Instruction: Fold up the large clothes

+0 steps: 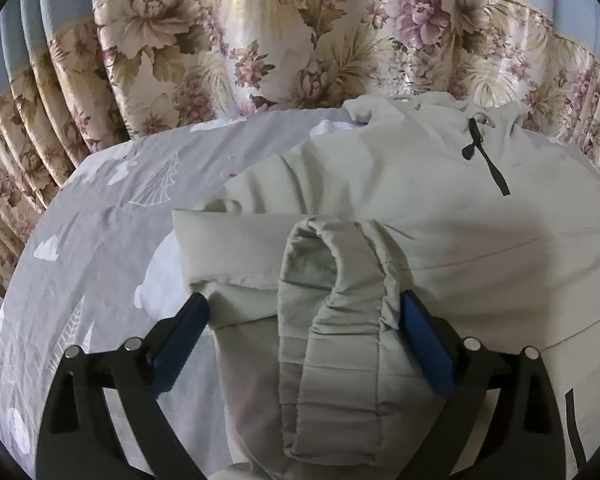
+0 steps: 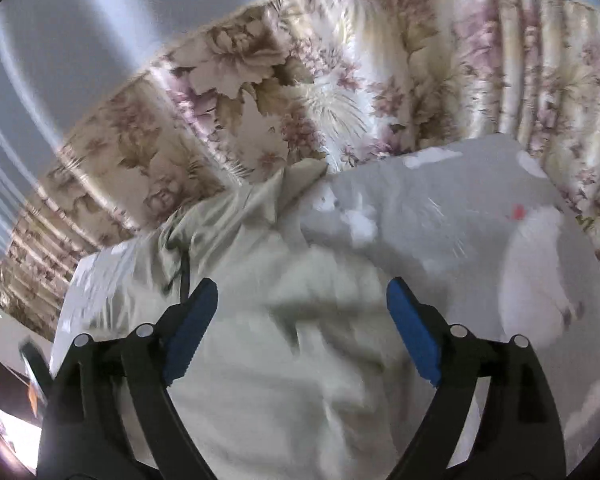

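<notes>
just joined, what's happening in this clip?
A person with two handheld grippers is folding a pale grey-green jacket on a bed with a grey printed sheet, in front of floral curtains. The left gripper is open, its fingers straddling a sleeve's elastic cuff without clamping it. The right gripper is open above the jacket body; that view is blurred.

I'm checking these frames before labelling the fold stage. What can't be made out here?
- Right wrist view: the pale jacket under the right tool is motion-blurred; its folds and seams are unreadable.
- Left wrist view: the sleeve cuff between the open left tool runs off the bottom edge.
- Left wrist view: the jacket's right side is cut off by the lens rim.
- Both views: the jacket hides the bedsheet beneath it.
</notes>
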The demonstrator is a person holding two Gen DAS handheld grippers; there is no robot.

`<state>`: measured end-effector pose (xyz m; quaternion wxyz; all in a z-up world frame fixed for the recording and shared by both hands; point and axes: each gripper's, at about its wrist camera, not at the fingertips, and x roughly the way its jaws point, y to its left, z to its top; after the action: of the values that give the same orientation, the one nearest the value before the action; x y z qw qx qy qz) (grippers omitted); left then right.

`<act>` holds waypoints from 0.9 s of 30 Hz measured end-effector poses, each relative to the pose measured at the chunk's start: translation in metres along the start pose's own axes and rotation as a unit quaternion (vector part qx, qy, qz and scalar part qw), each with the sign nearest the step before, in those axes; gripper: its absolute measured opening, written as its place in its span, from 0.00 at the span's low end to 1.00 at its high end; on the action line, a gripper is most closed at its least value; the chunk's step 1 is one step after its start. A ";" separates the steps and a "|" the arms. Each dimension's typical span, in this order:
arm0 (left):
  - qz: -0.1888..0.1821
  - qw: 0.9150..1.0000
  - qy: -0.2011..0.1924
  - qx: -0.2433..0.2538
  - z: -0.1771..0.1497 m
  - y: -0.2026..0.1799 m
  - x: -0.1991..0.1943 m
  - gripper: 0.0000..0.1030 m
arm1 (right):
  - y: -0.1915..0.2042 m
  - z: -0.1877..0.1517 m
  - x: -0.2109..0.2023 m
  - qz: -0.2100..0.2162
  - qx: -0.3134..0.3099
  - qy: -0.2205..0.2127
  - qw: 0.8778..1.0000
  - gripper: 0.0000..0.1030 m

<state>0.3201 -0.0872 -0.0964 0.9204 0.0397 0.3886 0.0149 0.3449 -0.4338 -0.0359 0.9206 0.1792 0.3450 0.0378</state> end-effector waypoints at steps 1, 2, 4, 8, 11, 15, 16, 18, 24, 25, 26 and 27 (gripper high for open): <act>-0.001 1.000 0.002 0.001 0.000 0.000 0.001 0.93 | 0.002 0.010 0.012 -0.008 -0.002 0.005 1.000 0.84; -0.002 1.000 0.004 0.000 0.001 0.000 0.002 0.93 | 0.005 0.025 0.033 -0.019 -0.002 0.020 1.000 0.83; -0.003 1.000 0.004 -0.003 0.000 0.001 0.002 0.94 | 0.014 0.046 0.071 -0.020 0.004 0.045 0.999 0.81; 0.002 1.000 0.004 -0.001 0.000 -0.001 0.002 0.94 | 0.026 0.071 0.129 -0.043 0.011 0.082 0.996 0.78; 0.007 1.000 0.005 0.002 0.000 -0.002 0.002 0.95 | 0.032 0.080 0.160 -0.076 0.007 0.106 0.991 0.76; 0.004 1.000 0.006 0.000 0.000 -0.001 0.003 0.95 | 0.035 0.080 0.181 -0.046 0.007 0.129 0.991 0.17; 0.003 1.000 0.006 -0.001 0.000 -0.001 0.003 0.95 | 0.039 0.081 0.181 -0.034 -0.002 0.126 0.991 0.12; 0.003 1.000 0.007 -0.001 0.000 -0.001 0.003 0.95 | 0.049 0.084 0.172 -0.022 -0.020 0.097 0.995 0.06; -0.001 1.000 0.008 -0.003 0.000 0.000 0.003 0.95 | 0.073 0.076 0.084 0.146 -0.071 -0.007 0.987 0.05; -0.008 1.000 0.010 -0.008 0.000 0.002 0.003 0.95 | 0.079 0.067 0.063 0.186 -0.094 -0.017 0.978 0.05; -0.020 1.000 0.007 -0.016 0.000 0.006 0.002 0.95 | 0.088 0.048 0.029 0.237 -0.148 -0.034 0.960 0.05; -0.032 0.999 0.001 -0.023 -0.001 0.010 -0.001 0.95 | 0.096 0.026 0.000 0.278 -0.213 -0.044 0.936 0.05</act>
<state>0.3187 -0.0776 -0.0952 0.9206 0.0065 0.3905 -0.0054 0.3665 -0.3524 0.0162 0.9039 0.0692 0.2248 0.3572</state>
